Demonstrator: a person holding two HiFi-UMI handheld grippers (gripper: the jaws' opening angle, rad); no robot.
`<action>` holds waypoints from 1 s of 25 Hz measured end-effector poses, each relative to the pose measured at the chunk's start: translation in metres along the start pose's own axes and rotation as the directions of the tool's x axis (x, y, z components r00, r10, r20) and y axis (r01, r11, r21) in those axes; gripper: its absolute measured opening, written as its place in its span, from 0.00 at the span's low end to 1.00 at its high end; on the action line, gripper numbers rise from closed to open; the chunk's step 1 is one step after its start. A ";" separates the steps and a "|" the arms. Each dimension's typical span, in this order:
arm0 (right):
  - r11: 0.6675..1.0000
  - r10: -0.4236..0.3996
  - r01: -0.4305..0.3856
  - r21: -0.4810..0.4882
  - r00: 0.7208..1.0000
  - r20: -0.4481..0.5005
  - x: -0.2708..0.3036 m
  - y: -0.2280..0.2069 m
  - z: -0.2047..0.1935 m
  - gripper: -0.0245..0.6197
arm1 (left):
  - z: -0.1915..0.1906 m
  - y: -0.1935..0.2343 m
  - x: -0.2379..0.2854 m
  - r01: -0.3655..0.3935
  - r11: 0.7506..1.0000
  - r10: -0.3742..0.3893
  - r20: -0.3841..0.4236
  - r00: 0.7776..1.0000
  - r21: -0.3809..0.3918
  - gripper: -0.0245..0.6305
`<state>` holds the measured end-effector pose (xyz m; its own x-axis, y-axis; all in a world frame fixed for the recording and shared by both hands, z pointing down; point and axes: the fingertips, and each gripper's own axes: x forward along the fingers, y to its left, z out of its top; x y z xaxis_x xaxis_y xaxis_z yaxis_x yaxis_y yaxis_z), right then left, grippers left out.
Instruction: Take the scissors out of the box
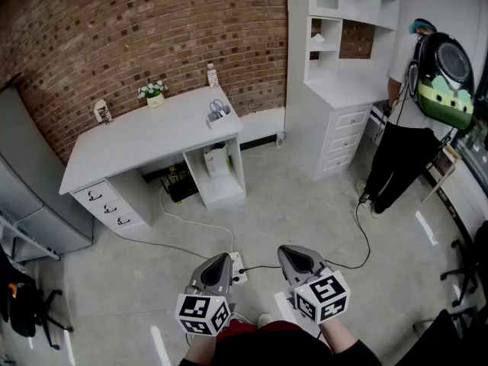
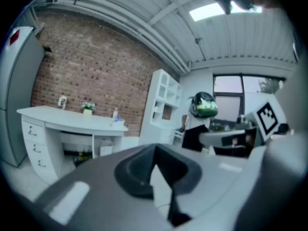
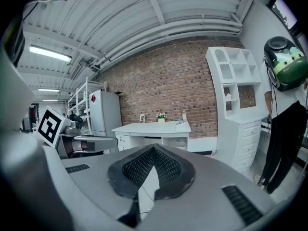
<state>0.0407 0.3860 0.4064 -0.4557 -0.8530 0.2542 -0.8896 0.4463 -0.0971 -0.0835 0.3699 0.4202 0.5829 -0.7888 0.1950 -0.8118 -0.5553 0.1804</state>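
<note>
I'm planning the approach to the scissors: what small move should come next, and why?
Probably step toward the white desk: the scissors stand in the box at its right end in the head view, far across the floor. The left claw and right claw are shut and empty, so opening can wait.

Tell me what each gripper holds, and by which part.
Nothing is held. The left gripper and right gripper are both shut and empty; the scissors stand in the box on the far desk.
</note>
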 end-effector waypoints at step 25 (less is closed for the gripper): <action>0.996 0.028 -0.024 0.088 0.999 -0.042 0.021 -0.034 -0.015 0.05 | 0.002 0.021 0.035 -0.030 1.000 0.030 -0.012 0.999 0.001 0.04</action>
<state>0.0621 0.3564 0.4296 -0.4787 -0.8280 0.2920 -0.8776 0.4413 -0.1875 -0.0804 0.3297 0.4286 0.5587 -0.8017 0.2123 -0.8290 -0.5318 0.1734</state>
